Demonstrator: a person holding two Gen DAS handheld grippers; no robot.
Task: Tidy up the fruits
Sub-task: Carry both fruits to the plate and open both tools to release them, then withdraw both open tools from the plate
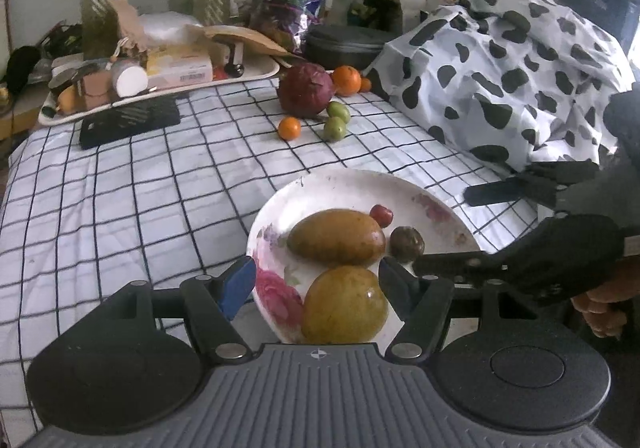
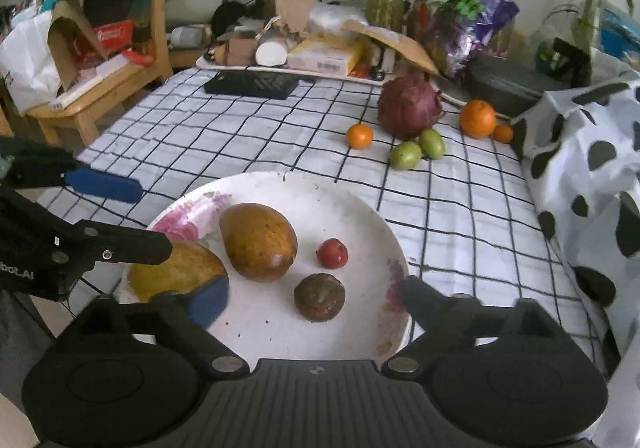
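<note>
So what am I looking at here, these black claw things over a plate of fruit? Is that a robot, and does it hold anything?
No robot: a person holds a two-finger tool in each hand, and each carries a wide-angle camera looking along its fingers. One picture comes from the left hand-held gripper, the other from the right hand-held gripper; each also shows the other tool at its edge.

Below them is a flowered plate on a checked cloth. On it lie two mangoes, a small red fruit and a dark round fruit. Farther back on the cloth are oranges, two green fruits and a red cabbage.

The right tool's jaws are open and empty. The left tool's jaws straddle the nearer mango; whether they pinch it is unclear.
</note>
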